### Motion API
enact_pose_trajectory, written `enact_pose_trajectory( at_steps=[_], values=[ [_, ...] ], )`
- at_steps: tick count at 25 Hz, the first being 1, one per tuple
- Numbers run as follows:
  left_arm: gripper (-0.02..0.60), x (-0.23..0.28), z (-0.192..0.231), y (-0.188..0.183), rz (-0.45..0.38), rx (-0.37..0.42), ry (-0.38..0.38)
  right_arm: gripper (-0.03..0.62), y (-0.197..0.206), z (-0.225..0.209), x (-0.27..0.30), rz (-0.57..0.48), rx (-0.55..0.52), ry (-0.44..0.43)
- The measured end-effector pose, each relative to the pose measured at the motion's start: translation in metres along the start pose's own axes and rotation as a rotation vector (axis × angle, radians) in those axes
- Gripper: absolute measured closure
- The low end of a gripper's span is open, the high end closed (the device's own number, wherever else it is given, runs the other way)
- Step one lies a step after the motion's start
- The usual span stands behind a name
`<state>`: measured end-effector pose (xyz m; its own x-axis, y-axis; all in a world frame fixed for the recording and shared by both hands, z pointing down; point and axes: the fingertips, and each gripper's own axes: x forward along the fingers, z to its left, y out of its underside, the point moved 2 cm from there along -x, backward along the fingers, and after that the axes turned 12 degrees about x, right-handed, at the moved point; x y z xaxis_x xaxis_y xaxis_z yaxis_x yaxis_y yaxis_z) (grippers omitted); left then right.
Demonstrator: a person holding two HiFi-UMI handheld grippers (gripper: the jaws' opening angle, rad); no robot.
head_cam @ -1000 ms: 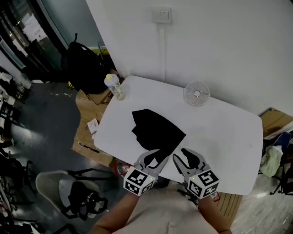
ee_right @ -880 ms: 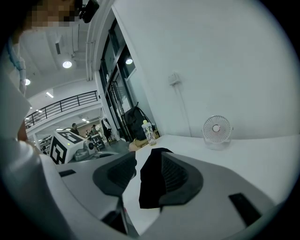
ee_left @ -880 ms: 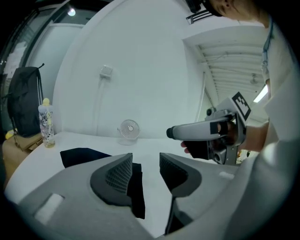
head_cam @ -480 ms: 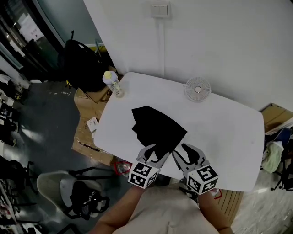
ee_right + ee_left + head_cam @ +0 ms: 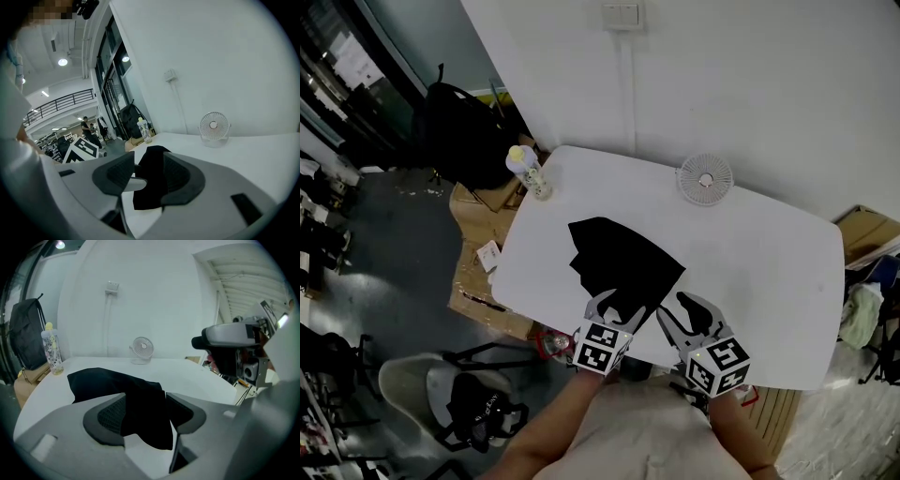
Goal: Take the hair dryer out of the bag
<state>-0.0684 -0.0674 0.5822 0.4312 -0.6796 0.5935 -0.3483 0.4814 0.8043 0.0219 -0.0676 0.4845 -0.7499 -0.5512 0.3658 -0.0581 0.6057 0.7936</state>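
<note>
Though unclear, bag [image 5: 623, 258] within left tool [image 5: 617, 309]

The black bag [image 5: 623, 262] lies flat on the white table [image 5: 764, 267], toward its near edge

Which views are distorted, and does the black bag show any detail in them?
Head view: little distortion, even light; the bag is a flat black patch. Left gripper view and right gripper view: strong fisheye curving, dark rounded corners, bag nearly featureless too.
</note>
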Motion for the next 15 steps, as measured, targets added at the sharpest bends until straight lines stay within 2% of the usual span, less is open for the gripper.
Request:
enact_pose_trajectory(
  at_steps=[6, 15],
  values=[
    [0.328, 0.014, 0.009, 0.019, 0.104, -0.007, -0.038, 0.407, 0.002, -0.005, 0.002, 0.007, 0.014, 0.002],
    [0.328, 0.024, 0.022, 0.04, 0.218, -0.016, -0.089, 0.407, 0.008, -0.009, 0.007, 0.022, 0.037, 0.003]
  ],
)
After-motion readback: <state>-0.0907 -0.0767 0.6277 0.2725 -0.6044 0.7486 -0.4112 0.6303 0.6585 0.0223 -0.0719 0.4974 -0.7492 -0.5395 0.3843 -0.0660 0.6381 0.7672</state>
